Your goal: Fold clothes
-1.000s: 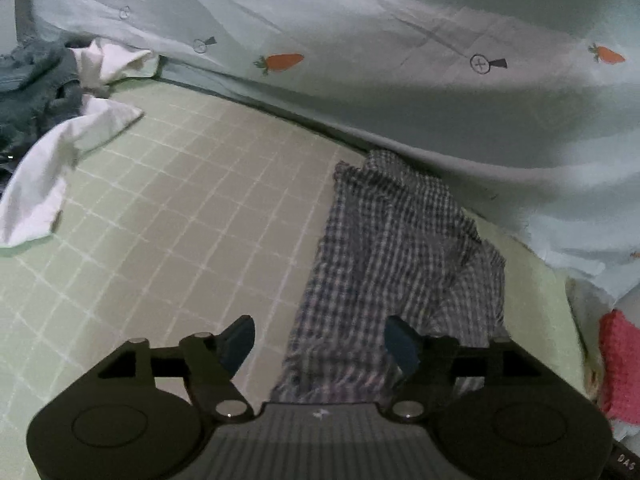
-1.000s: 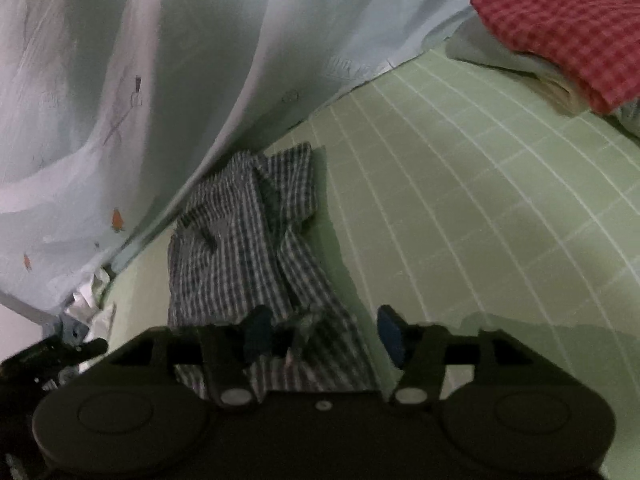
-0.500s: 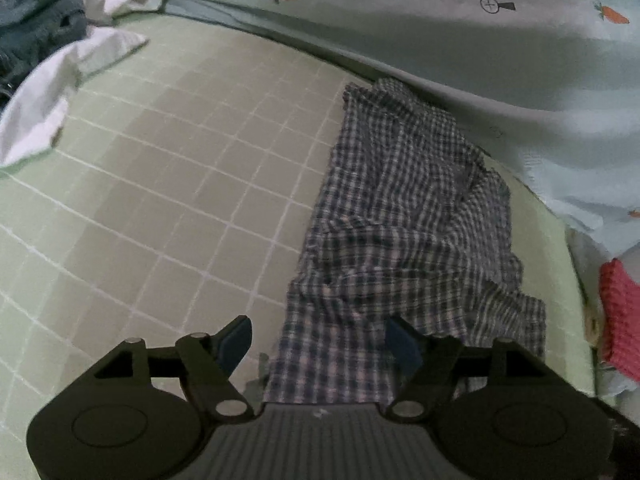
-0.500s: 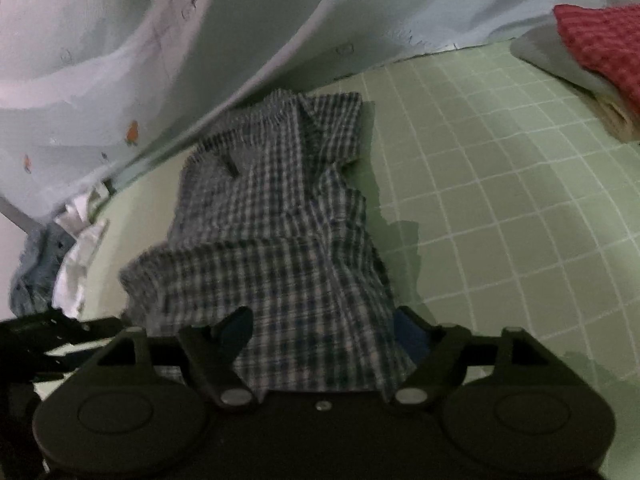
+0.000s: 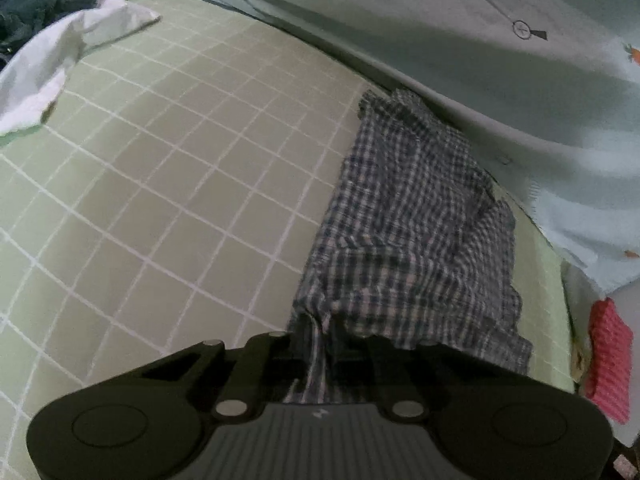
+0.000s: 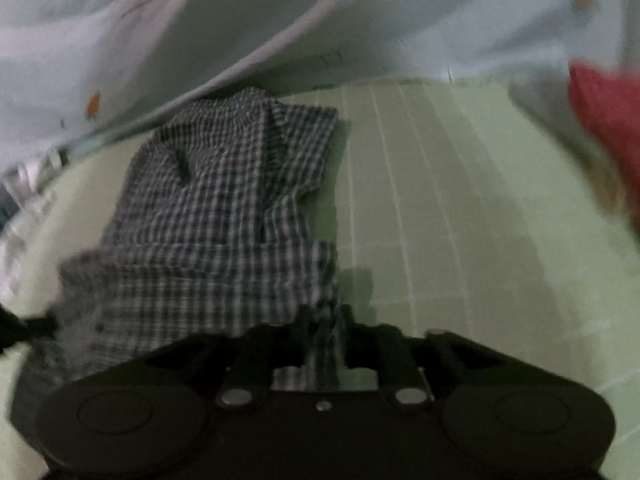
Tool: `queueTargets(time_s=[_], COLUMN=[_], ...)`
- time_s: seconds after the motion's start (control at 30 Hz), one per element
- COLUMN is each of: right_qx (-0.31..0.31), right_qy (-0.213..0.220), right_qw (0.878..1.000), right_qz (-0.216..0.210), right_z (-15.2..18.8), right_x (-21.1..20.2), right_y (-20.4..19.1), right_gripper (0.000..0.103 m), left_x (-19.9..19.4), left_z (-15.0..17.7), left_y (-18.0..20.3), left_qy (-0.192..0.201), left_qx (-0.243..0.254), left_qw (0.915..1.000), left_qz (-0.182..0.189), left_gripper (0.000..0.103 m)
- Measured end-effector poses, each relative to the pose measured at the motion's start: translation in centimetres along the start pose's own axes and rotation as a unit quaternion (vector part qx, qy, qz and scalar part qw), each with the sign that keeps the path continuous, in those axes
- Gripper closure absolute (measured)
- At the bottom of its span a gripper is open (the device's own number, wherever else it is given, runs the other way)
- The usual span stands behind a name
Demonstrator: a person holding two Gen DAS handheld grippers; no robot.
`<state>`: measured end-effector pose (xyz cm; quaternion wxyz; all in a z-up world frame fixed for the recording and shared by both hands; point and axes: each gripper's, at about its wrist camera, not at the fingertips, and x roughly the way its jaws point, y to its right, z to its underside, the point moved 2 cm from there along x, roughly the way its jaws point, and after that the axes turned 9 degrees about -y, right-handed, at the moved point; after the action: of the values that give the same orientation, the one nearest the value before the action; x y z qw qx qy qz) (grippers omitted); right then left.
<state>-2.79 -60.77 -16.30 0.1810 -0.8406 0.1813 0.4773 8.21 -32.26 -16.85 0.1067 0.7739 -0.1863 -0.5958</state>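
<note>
A crumpled blue-and-white checked garment (image 5: 408,220) lies on the green bed sheet, its far end against the quilt. My left gripper (image 5: 318,340) is at the garment's near left corner. Its jaws are closing, and a bunched fold of the checked cloth is pinched between them. In the right wrist view the same garment (image 6: 224,208) spreads away from me. My right gripper (image 6: 324,336) is at the near right corner, its jaws closing with a gathered strip of the hem squeezed between them. Cloth covers the fingertips of both grippers.
The green sheet (image 5: 160,160) with a white grid stretches out to the left. A pale blue quilt (image 5: 440,40) with carrot prints rises along the back. A white garment (image 5: 60,60) and dark clothes (image 5: 40,0) lie far left. A red checked folded cloth (image 5: 608,352) sits at the right.
Both grippers stood open over the garment's near edge; now each has dropped onto a corner and closed on the checked cloth, which is bunched up between the fingers.
</note>
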Motion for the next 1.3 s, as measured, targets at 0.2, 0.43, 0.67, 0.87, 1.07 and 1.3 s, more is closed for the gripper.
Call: queueTargets(time_s=[0.2,0.43,0.67,0.87,1.07,1.3], right_qx=[-0.096,-0.203,-0.212,-0.245,-0.175,-0.129], right_qy=[0.088,0.077,0.018,0.002,0.124,0.061], right_qw=[0.991,0.962,0.963,0.952,0.955,0.97], right_qz=[-0.042,-0.163,-0.165,-0.186,-0.203,-0.198], right_z=[-1.3,-2.1,-2.5,-2.3,-4.9,-5.7], right_x=[-2.6,-1.8,1.7,1.7,-3.0,-0.8], right_y=[-4.6,-11.0,-12.7,-13.4,-10.7,-8.0], right_gripper=[0.038,0.059,0.046,0.103,0.103,0.092], left_x=[-1.1,-1.5,-1.9,-1.6,-1.5,-1.1], left_z=[0.2,1.1,1.5,1.6,1.8,1.7], left_y=[-0.2,-0.7,-0.9,-0.6,-0.3,-0.4], left_qy=[0.016,0.01,0.009,0.002,-0.002,-0.009], left_qx=[0.01,0.012,0.017,0.029,0.037,0.033], left_qw=[0.9996,0.9997,0.9996,0.9995,0.9992,0.9993], left_qz=[-0.02,-0.02,-0.018,-0.015,-0.014,-0.016], left_gripper=[0.074,0.072,0.066,0.065,0.065,0.065])
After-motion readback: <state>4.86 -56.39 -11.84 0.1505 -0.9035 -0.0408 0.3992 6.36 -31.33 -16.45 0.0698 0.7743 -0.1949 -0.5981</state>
